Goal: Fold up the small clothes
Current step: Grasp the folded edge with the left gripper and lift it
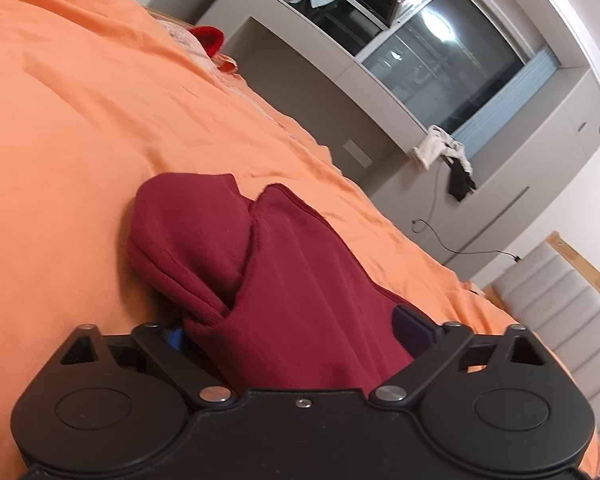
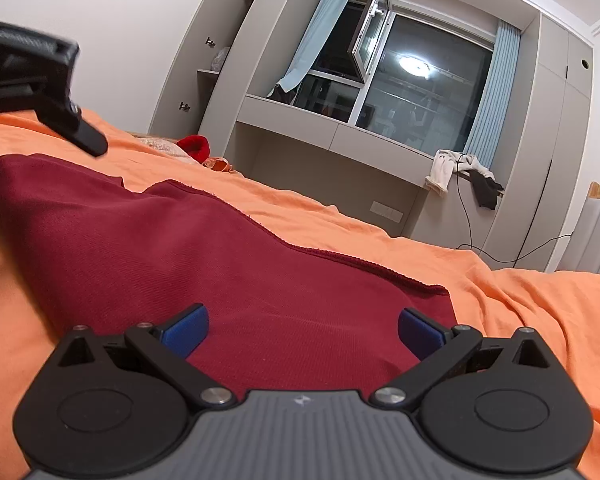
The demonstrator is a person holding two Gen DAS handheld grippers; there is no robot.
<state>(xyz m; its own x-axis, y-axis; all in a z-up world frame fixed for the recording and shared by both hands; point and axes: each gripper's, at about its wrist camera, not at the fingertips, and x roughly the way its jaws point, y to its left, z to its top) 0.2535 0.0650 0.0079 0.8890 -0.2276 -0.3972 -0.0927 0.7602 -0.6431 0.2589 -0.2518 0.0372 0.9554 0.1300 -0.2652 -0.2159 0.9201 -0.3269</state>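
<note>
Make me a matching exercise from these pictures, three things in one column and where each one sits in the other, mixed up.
Things:
1. dark red knit garment
2. bright red fuzzy item
3. white and black clothes

Places:
A. draped over the grey ledge below the window
B. far edge of the orange bedspread
C. on the bedspread, between the right gripper fingers

Pairs: 1-C, 2-B, 3-A

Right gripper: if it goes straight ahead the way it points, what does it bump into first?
Probably the dark red garment: the right gripper points low across it with open jaws, and the orange bedspread lies beyond.
</note>
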